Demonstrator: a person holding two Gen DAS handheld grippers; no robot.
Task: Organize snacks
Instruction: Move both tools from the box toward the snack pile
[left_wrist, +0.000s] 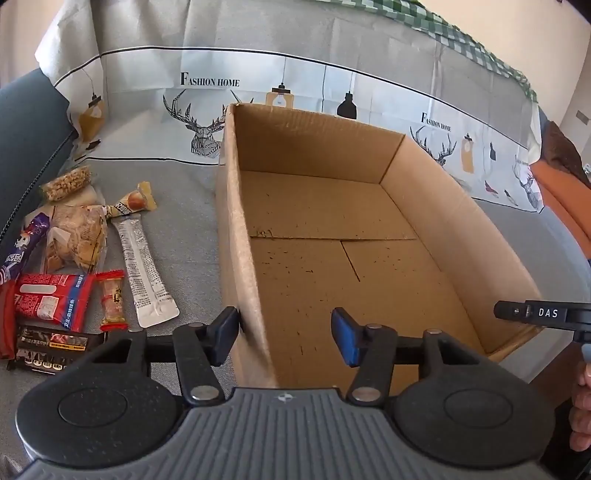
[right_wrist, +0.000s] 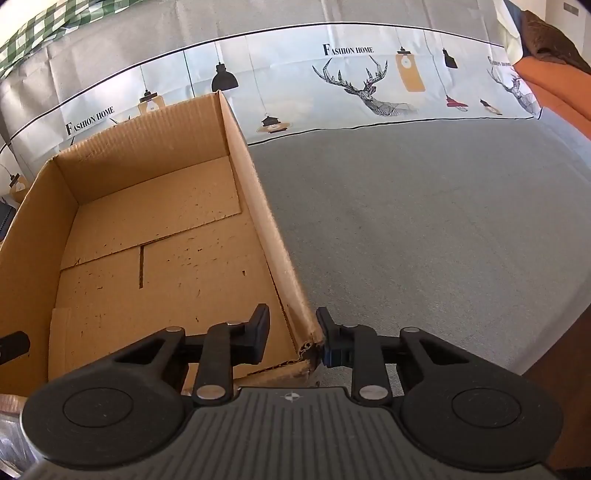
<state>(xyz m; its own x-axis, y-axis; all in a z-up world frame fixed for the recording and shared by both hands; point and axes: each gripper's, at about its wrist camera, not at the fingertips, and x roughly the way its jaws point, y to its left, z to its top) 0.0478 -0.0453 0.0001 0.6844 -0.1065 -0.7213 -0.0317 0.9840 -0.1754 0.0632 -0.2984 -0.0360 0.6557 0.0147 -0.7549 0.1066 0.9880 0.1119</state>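
Left wrist view: left tool (left_wrist: 284, 334) sits low centre, tilted down, jaws apart and straddling the left wall of the open cardboard box (left_wrist: 236, 229); the left pad is right against the outside of the wall, the blue right pad hangs inside the box well clear of the wall, so nothing is clamped. Box fills centre and right of frame, flaps off, bare floor inside. Snacks lie in a loose cluster at left of frame on the grey cloth (left_wrist: 184, 221), outside the box: long white sachet (left_wrist: 142, 266) nearest the box, small red-ended candy (left_wrist: 112, 301) just beside it, red packet (left_wrist: 51, 301) further left, dark packet (left_wrist: 51, 345) at lower left, clear bag of crackers (left_wrist: 75, 240) above those, purple wrapper (left_wrist: 24, 245) at the far left edge, peanut bar (left_wrist: 66, 182) at the top of the cluster, yellow-wrapped snack (left_wrist: 135, 201) by the sachet's top. Part of the other tool and a hand (left_wrist: 581, 413) show at the right edge. Right wrist view: right tool (right_wrist: 291, 334) low centre, jaws narrow, set around the box's near right corner (right_wrist: 308, 341); right pad touches the outer wall, left pad sits inside with a gap, cannot tell if it pinches. Printed cloth with deer and lamps (right_wrist: 365, 85) runs across the top.
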